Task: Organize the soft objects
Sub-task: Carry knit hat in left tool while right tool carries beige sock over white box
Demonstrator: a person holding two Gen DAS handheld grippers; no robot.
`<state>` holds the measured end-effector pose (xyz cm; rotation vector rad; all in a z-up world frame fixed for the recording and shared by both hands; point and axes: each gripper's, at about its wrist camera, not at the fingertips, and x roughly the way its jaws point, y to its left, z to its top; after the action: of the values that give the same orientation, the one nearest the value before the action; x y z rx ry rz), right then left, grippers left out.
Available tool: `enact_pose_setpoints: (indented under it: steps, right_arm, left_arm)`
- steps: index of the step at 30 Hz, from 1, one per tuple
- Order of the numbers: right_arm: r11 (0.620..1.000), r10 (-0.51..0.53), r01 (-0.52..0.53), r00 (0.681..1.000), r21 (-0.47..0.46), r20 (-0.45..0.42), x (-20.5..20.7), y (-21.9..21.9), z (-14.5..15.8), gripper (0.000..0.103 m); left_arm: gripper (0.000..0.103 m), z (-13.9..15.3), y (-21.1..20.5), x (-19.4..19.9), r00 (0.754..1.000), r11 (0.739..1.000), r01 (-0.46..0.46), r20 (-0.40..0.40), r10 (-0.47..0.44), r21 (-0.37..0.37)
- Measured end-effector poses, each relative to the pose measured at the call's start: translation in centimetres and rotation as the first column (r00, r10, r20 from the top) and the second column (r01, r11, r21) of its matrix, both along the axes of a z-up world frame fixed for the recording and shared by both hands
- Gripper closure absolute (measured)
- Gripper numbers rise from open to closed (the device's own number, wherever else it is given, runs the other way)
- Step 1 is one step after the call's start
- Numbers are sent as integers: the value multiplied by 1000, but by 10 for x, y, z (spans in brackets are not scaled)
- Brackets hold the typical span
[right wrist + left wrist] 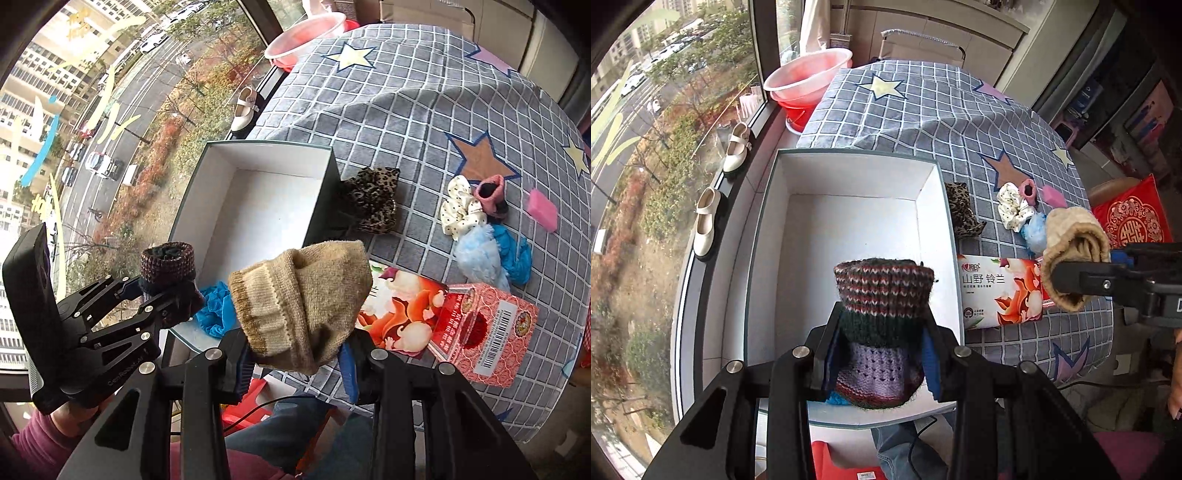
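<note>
My left gripper (882, 354) is shut on a striped knitted sock (884, 295), held above the near end of the white open box (849, 177). In the right wrist view it shows at the left (168, 291). My right gripper (295, 354) is shut on a beige knitted sock (303, 295), held just right of the box's near corner; it shows at the right in the left wrist view (1071, 254). A blue soft item (216, 306) lies in the box's near corner. Loose on the cloth lie a leopard-print piece (373, 199), a white dotted scrunchie (461, 210), a pink sock (489, 194) and blue fluffy items (484, 254).
The table carries a grey checked cloth with stars (406, 92). A floral tissue pack (1001, 291) and a red carton (487, 332) lie near the front edge. A pink sponge (541, 208) lies at the right. Pink basins (809, 77) and white shoes (737, 147) sit by the window.
</note>
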<state>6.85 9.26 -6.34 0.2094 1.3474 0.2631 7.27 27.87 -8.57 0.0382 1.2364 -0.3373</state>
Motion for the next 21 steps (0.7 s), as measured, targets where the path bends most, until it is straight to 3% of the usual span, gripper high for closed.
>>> enact_pose_setpoints:
  steps: [11,21]
  right_arm:
    - [990,138,-138,990,-29,2,29,52,0,64]
    - [977,203,-203,979,-60,6,54,76,-2,64]
  left_arm:
    - [63,-4,19,8,998,998,-58,9,58,17]
    - [63,-16,27,14,996,996,-91,-15,91,21]
